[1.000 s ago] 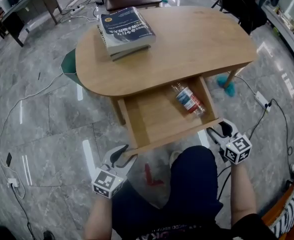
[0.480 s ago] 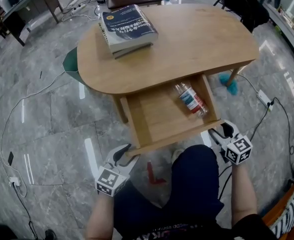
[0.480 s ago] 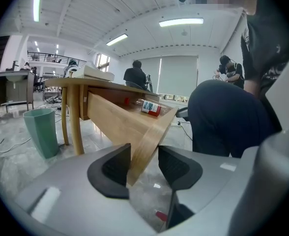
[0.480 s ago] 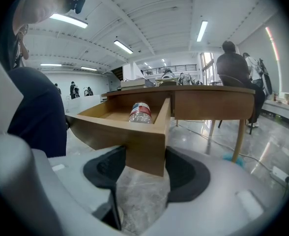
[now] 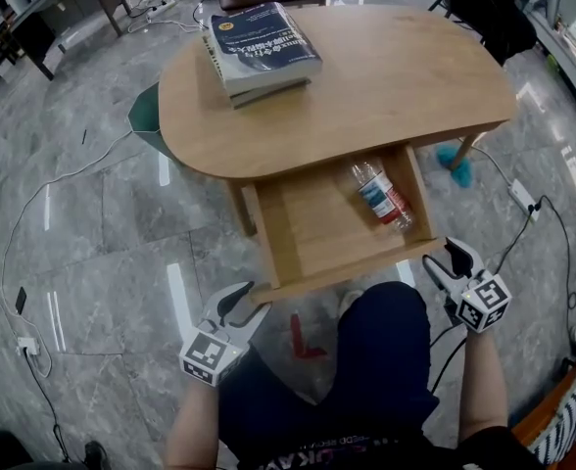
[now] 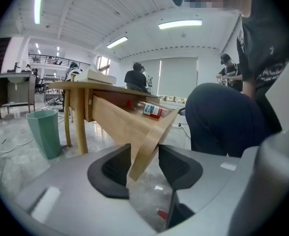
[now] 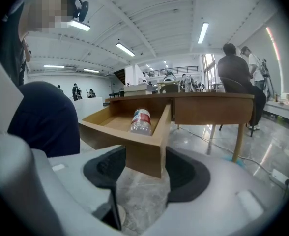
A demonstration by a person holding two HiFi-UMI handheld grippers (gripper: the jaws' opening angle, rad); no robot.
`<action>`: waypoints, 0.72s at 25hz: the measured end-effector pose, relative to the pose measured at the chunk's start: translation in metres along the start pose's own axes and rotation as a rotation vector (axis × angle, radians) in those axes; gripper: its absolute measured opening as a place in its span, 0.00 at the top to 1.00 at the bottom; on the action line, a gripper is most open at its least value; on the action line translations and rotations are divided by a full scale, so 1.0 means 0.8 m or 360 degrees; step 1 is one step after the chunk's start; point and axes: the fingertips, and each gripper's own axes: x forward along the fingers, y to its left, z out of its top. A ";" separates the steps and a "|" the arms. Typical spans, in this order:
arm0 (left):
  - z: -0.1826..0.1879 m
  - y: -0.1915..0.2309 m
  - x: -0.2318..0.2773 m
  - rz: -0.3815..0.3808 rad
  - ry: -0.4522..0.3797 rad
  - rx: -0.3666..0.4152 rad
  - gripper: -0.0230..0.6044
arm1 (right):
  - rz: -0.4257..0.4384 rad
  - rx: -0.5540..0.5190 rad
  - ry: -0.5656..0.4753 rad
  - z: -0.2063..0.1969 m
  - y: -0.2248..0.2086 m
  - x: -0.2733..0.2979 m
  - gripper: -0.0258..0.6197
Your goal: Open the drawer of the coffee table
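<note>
While the drawer (image 5: 308, 231) stands as far out of the desk (image 5: 386, 76) as before, the left claw (image 5: 247, 302) has just been widening, spread round its front corner; the right claw (image 5: 448, 259) is spread about the other. Print on the bottle (image 5: 381, 196) inside and the book (image 5: 261, 45) is unreadable.

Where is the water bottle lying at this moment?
In the head view, the bottle lies on its side in the open drawer, beside its right wall, just below the table edge.
</note>
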 end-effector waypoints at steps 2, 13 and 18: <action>0.005 0.004 -0.014 0.0020 -0.0029 -0.0019 0.67 | 0.0006 0.0016 -0.0065 0.020 0.003 -0.015 0.58; 0.071 0.038 -0.073 0.0267 -0.0193 -0.0134 0.95 | 0.0034 0.0014 -0.0208 0.134 0.037 0.004 0.96; 0.112 0.038 -0.049 0.0255 -0.0207 -0.0081 0.95 | 0.0171 -0.0087 -0.0223 0.167 0.070 0.037 0.96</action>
